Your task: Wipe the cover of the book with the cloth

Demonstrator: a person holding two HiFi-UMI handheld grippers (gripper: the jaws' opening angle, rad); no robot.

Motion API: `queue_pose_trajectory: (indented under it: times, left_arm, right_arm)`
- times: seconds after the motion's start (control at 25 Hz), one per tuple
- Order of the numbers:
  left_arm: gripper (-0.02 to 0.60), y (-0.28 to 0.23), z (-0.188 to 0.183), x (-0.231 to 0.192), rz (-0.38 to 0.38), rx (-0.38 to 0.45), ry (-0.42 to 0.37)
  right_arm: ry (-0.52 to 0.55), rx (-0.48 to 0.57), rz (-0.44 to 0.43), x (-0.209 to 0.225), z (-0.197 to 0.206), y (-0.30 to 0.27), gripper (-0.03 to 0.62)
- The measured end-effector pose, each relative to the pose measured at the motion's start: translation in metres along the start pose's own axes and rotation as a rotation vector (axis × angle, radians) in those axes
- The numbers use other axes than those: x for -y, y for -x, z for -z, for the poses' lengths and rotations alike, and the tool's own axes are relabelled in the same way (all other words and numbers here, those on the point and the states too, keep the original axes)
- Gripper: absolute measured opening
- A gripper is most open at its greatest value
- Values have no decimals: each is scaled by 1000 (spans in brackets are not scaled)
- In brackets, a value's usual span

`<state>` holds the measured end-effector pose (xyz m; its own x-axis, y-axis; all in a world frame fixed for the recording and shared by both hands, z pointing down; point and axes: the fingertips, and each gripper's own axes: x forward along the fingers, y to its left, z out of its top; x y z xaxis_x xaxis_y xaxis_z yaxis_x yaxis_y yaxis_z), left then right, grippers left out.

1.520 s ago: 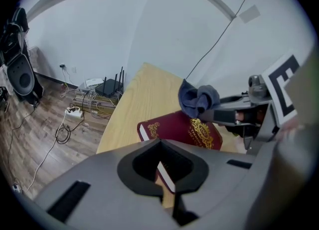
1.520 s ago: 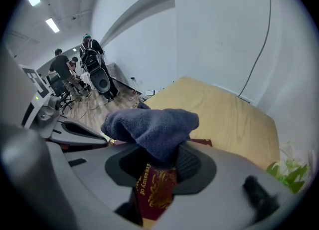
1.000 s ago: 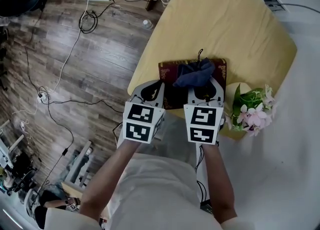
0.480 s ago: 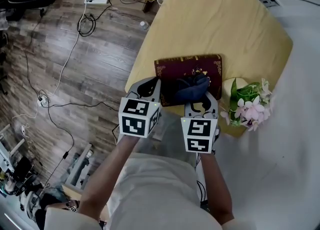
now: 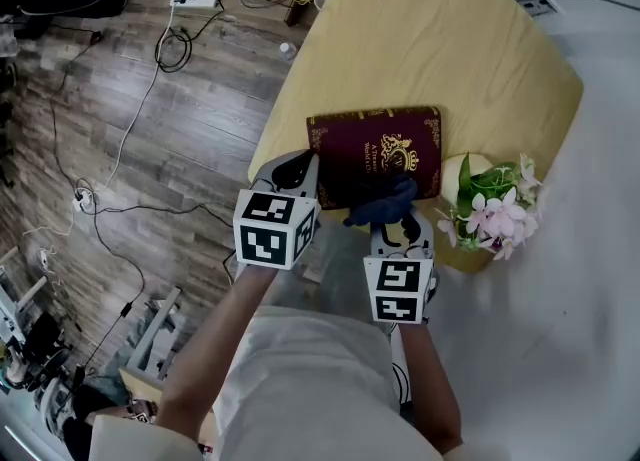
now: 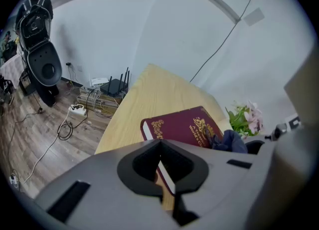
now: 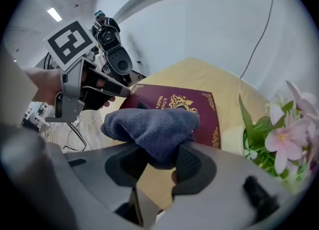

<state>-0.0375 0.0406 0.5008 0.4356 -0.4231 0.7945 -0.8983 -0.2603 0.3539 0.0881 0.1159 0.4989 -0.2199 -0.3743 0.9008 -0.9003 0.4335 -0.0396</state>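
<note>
Head view: your left tongs (image 5: 303, 164) are closed tip to tip at the 7 o'clock corner of the book (image 5: 375, 149), probably to pin it to the desk (image 5: 430, 39). The book lies just ahead of both tongs. Your right tongs (image 5: 400, 211) clamp the bunched cloth (image 5: 383, 204) at the cover's 6 o'clock edge, placed to wipe.

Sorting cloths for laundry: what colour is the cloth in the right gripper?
Dark blue cloth, clearest in the right gripper view.
</note>
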Motion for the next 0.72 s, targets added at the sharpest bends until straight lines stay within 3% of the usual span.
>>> queue_pose_trajectory:
  times: [0.2, 0.36, 0.72]
  left_arm:
    - [8, 1, 0, 0, -2, 2, 13]
    - [8, 2, -1, 1, -16, -6, -10]
    - [8, 25, -20, 6, 25, 49, -53]
  right_arm:
    - [-1, -36, -21, -3, 10, 5, 149]
    - [-62, -57, -43, -4, 22, 13, 149]
    - [-42, 19, -42, -12, -4, 23, 149]
